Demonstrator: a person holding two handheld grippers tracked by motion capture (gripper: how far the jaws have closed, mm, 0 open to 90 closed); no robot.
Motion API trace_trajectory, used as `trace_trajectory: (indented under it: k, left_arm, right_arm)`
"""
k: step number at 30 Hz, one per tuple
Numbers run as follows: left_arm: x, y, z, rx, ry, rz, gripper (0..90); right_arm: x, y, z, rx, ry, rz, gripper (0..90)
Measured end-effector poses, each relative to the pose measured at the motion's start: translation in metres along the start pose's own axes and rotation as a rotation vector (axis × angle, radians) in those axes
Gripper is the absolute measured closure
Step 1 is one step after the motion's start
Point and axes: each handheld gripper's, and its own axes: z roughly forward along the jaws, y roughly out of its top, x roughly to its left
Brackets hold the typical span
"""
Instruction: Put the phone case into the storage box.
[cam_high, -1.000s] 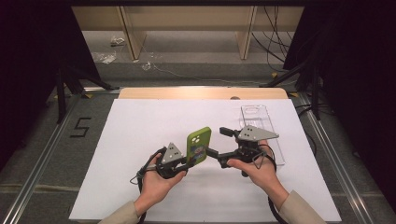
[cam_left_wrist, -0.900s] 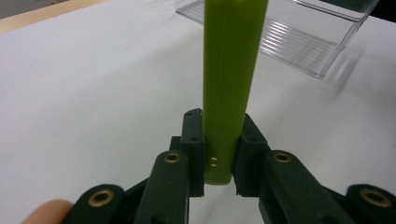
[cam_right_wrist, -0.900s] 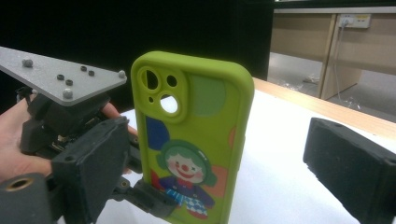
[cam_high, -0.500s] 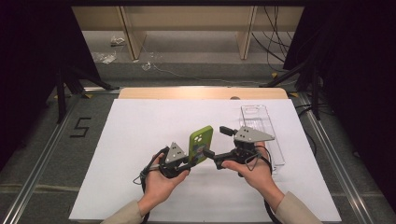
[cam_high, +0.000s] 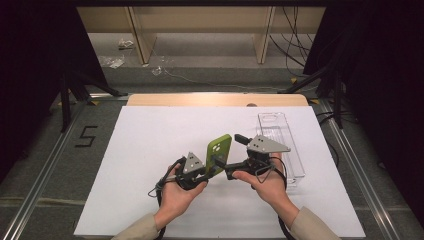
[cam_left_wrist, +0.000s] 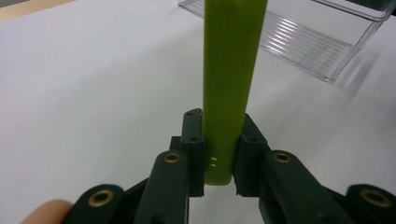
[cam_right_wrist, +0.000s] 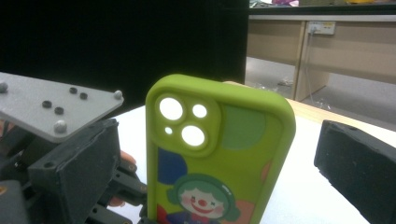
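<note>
Right tool (cam_high: 226, 172) nudged closer, jaws seemingly apart around green phone case (cam_high: 219, 154); left tool (cam_high: 210, 171) clamping its bottom edge

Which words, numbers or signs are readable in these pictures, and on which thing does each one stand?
"5": black figure on the grey floor mat, left of the white table sheet.
Green phone case: a clown picture, no readable words.
Wall socket plate: too small and blurred to read.
No text on the clear tray or either tool.
</note>
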Motion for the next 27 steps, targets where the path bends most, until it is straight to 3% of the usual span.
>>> trace_trajectory:
  k: [14, 27]
  left_arm:
    - [-0.0044, 0.0008, 0.0056, 0.000, 0.008, -0.017, 76.8]
    - [-0.0078, 0.0015, 0.0079, -0.001, 0.001, -0.020, 76.7]
  right_arm:
    - [0.0008, -0.0044, 0.0069, 0.002, -0.048, 0.033, 1.6]
    - [0.0004, -0.0059, 0.0092, -0.002, -0.062, 0.050, 3.7]
